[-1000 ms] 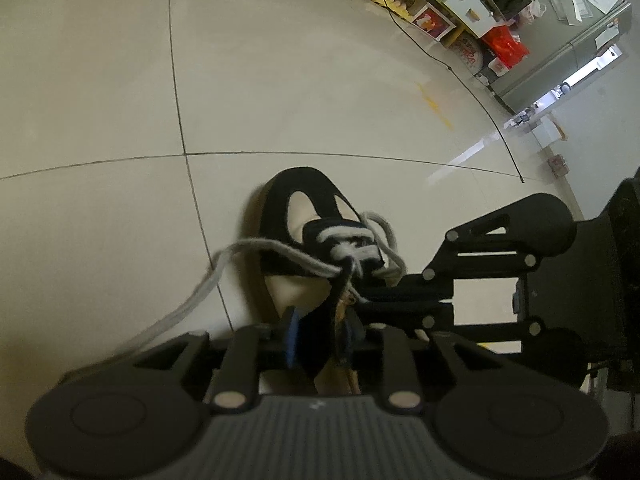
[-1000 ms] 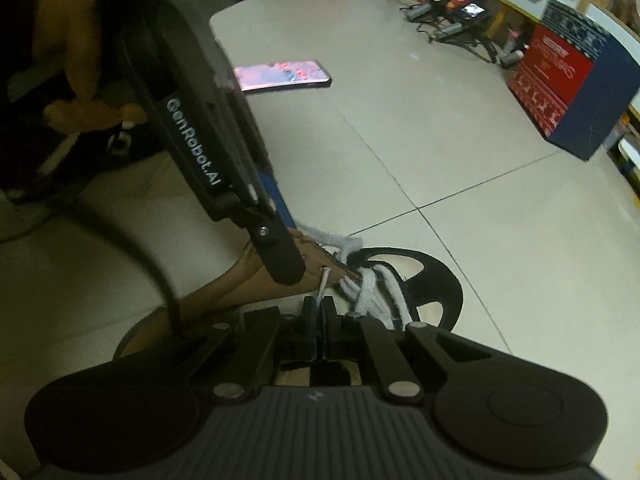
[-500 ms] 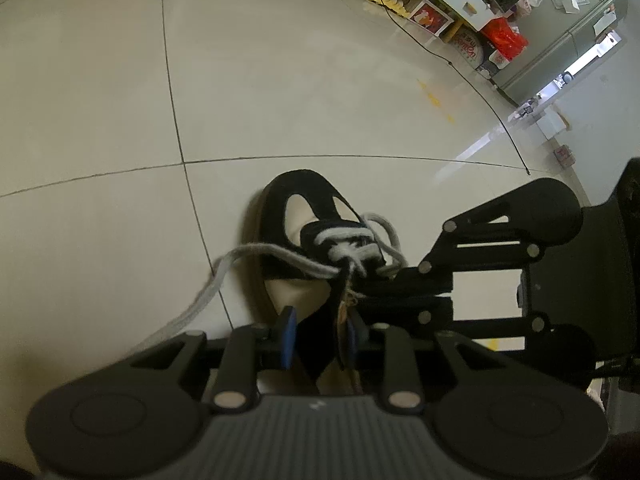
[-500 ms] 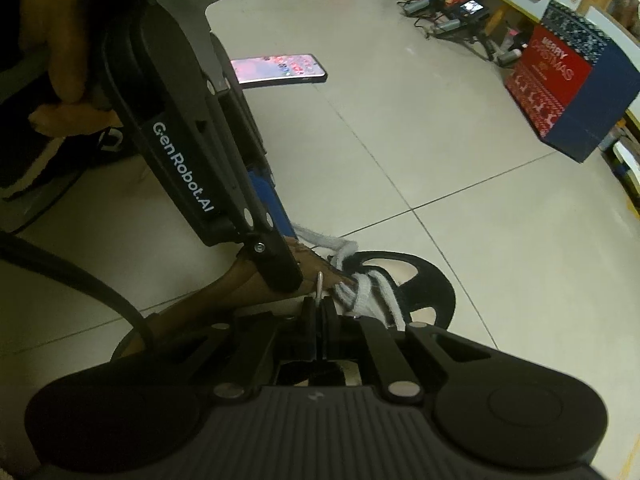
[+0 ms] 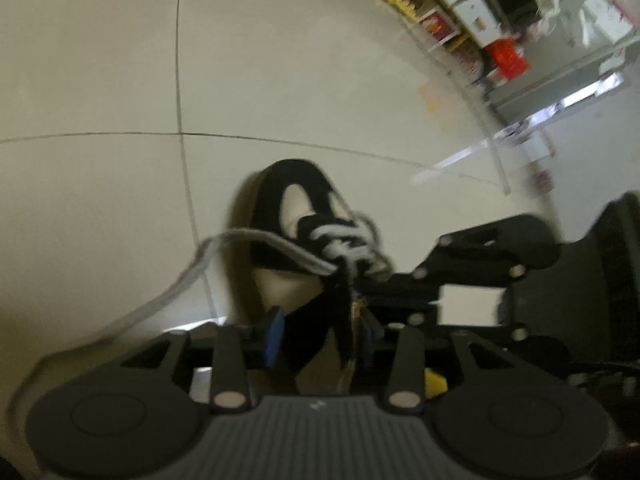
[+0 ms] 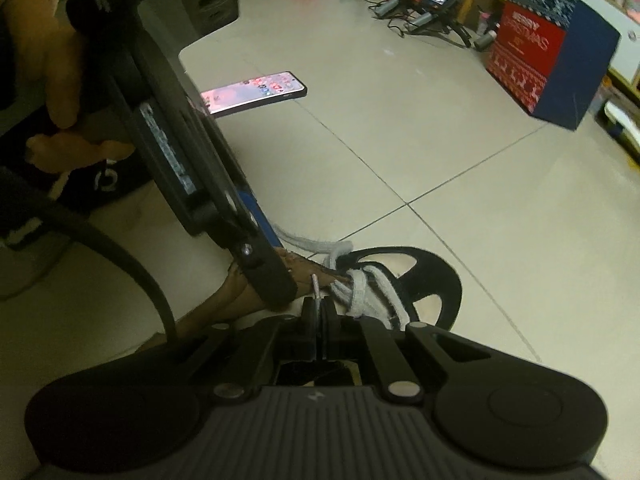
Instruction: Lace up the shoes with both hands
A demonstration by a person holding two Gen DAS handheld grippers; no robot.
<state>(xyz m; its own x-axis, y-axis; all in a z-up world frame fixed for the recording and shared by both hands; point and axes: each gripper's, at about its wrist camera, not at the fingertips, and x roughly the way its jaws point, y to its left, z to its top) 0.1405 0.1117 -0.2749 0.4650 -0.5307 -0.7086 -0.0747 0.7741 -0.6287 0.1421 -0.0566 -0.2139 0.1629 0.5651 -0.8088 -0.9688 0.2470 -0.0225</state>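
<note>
The black-and-cream lace-up shoe (image 5: 296, 232) sits just ahead of both grippers. The right gripper (image 6: 319, 312) pinches the grey lace's metal tip (image 6: 315, 286); the left gripper (image 5: 320, 332) is opening around the shoe's tongue, gripping nothing. Judged mid-threading: next, feed the tip through an eyelet.

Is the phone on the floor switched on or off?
On. In the right wrist view the phone lies flat on the tiles with its screen lit, showing rows of app icons.
</note>
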